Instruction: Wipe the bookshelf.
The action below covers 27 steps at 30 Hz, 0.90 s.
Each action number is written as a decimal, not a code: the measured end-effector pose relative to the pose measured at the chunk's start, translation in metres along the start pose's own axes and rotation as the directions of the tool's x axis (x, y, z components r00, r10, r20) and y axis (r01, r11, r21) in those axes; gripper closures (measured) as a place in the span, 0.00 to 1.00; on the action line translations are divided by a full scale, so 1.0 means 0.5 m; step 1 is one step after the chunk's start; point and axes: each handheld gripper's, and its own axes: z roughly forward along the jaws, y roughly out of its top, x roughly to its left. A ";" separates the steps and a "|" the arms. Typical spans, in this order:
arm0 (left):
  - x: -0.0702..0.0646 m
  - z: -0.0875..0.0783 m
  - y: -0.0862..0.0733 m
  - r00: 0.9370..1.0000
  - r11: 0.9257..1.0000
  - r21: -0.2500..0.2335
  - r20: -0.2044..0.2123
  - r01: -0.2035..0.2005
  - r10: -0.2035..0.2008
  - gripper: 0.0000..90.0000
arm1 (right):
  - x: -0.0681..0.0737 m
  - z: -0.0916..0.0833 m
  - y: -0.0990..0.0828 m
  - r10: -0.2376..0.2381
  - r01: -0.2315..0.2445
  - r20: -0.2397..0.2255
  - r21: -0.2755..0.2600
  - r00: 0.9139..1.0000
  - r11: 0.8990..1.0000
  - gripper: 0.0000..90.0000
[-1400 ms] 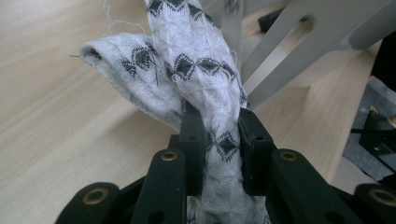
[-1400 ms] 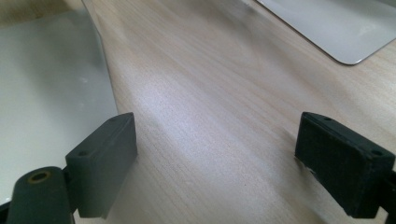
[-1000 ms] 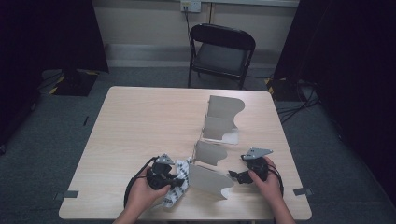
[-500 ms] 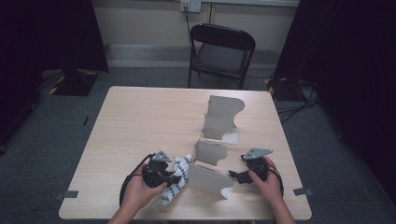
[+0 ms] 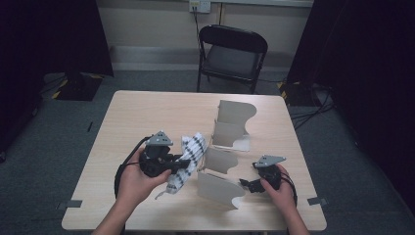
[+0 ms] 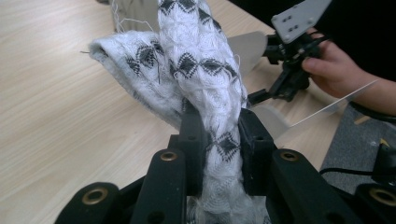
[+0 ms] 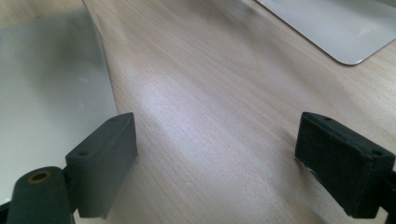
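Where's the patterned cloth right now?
In the high view the cloth is at the table's near-left, clamped in the left gripper and hanging beside the grey dividers; the left gripper view shows it pinched between the jaws.

Left gripper matte black, blocky square jaw pads, brass-ringed screw holes along the arms, right gripper same black pads, each topped by a grey three-cornered plate with small holes, black cables trailing, forearms bare
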 end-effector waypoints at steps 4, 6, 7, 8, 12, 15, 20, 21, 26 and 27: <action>-0.014 0.021 -0.007 1.000 1.000 0.027 -0.011 -0.017 0.017 0.82 | 0.000 0.000 0.000 0.000 0.000 0.001 0.000 1.000 1.000 0.13; -0.010 0.028 -0.014 1.000 0.999 0.033 -0.018 -0.001 0.002 0.82 | 0.000 0.000 0.000 0.000 0.000 0.001 0.000 1.000 1.000 0.13; -0.010 0.028 -0.014 1.000 0.999 0.033 -0.018 -0.001 0.002 0.82 | 0.000 0.000 0.000 0.000 0.000 0.001 0.000 1.000 1.000 0.13; -0.008 0.032 -0.019 1.000 0.999 0.031 -0.022 0.013 -0.012 0.82 | 0.000 0.000 0.000 0.000 0.000 0.001 0.000 1.000 1.000 0.13; 0.003 0.039 -0.027 0.999 0.999 0.039 -0.026 0.034 -0.033 0.82 | 0.000 0.000 0.000 0.000 0.000 0.000 0.000 1.000 1.000 0.13; 0.009 0.045 -0.030 0.998 0.998 0.027 -0.025 0.056 -0.056 0.82 | 0.000 0.000 0.000 0.000 0.000 0.000 0.000 1.000 1.000 0.13; 0.009 0.032 -0.024 0.998 0.999 0.013 -0.034 0.048 -0.047 0.83 | 0.000 0.000 0.000 0.000 0.000 0.000 0.000 1.000 1.000 0.13; 0.008 0.029 -0.022 0.998 0.999 0.004 -0.038 0.052 -0.051 0.83 | 0.000 0.000 0.000 0.000 0.000 0.000 0.000 1.000 1.000 0.13; 0.008 0.013 -0.015 0.997 0.999 -0.019 -0.060 0.046 -0.047 0.83 | 0.000 0.000 0.000 0.000 0.000 0.000 0.000 1.000 1.000 0.13; 0.011 0.012 -0.014 0.997 0.998 -0.019 -0.062 0.051 -0.053 0.83 | 0.000 0.000 0.000 0.000 0.000 0.000 0.000 1.000 1.000 0.13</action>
